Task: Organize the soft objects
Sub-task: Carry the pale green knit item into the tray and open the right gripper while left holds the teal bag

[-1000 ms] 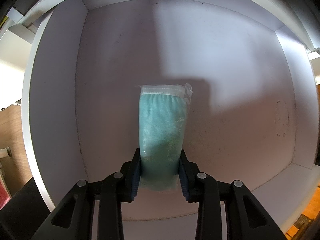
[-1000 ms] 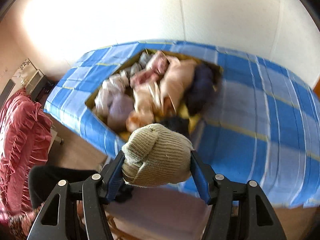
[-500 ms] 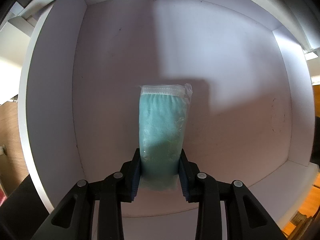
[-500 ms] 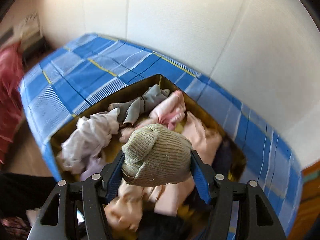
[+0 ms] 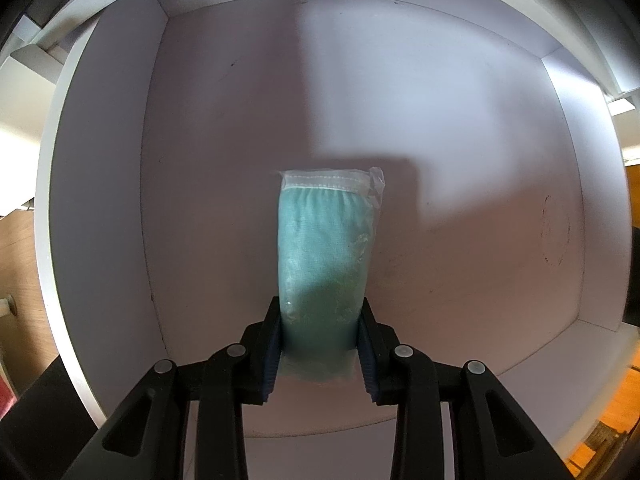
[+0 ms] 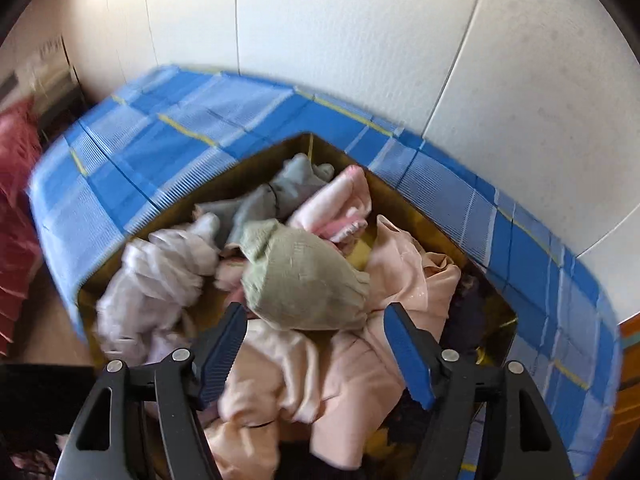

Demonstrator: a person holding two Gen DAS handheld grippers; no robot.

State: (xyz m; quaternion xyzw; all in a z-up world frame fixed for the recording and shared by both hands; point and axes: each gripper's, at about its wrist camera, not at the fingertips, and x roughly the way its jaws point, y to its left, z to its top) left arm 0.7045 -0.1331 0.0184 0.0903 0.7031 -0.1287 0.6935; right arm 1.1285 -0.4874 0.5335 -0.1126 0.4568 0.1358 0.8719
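Note:
In the left wrist view my left gripper [image 5: 320, 342] is shut on a teal cloth in a clear plastic bag [image 5: 326, 256], held over the bare floor of a white box [image 5: 440, 128]. In the right wrist view my right gripper [image 6: 316, 350] has its jaws opening. A beige knit hat [image 6: 300, 280] has left the blue pads [image 6: 222, 346] and sits just ahead of them, above the clothes in a yellow-lined box [image 6: 248, 168]. The hat is blurred, and neither pad touches it.
The box holds several garments: a lilac one [image 6: 156, 276], a grey one [image 6: 280, 192], pink ones [image 6: 340, 208] and a peach one [image 6: 360, 368]. It sits on a blue checked bedspread [image 6: 140, 140] against a white wall [image 6: 360, 40]. A red frilled fabric [image 6: 16, 184] lies far left.
My right gripper swung over the clothes box with the hat, then its jaws spread and the hat dropped out of them. The left gripper and its teal bag stayed still.

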